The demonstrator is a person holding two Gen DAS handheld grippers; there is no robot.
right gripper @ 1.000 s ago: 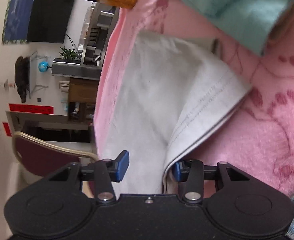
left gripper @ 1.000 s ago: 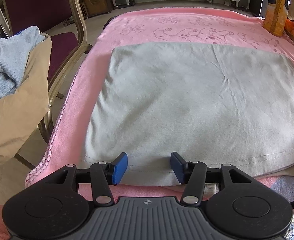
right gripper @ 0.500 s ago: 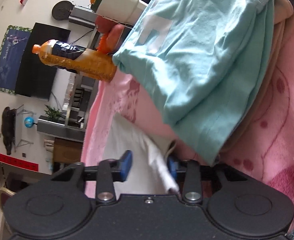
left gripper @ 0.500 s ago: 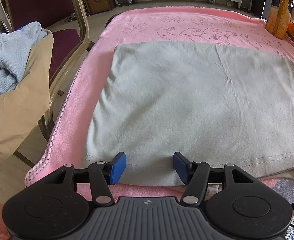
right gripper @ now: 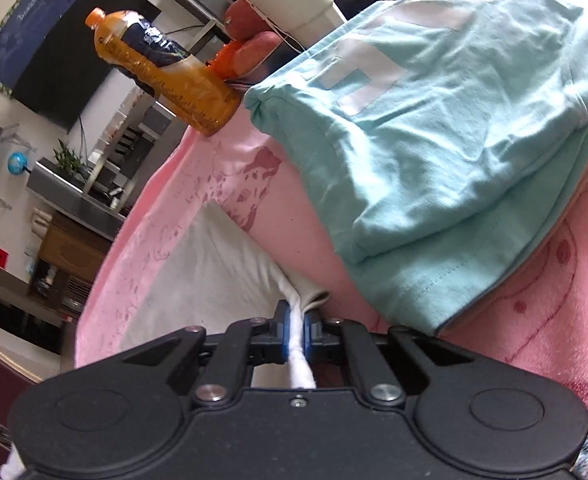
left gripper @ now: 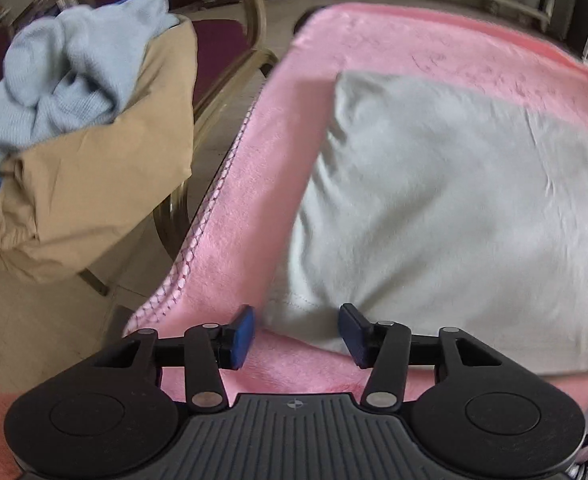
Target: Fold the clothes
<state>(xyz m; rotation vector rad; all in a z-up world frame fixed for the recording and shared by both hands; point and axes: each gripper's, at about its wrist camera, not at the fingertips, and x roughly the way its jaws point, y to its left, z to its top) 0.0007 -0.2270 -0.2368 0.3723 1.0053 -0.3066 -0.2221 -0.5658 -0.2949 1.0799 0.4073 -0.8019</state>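
Pale grey shirt (left gripper: 454, 208) lies flat on the pink blanket (left gripper: 245, 216) covering the table, its near corner between the parted blue pads of my left gripper (left gripper: 296, 334), whose jaws have just narrowed slightly without touching cloth. My right gripper (right gripper: 295, 330) is clamped on the shirt's bunched edge, beside a folded teal shirt (right gripper: 446, 152).

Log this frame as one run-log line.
step: fold | left gripper: open, straddling near corner of light grey folded garment | right gripper: just closed, shut on garment edge | surface: pink fleece blanket
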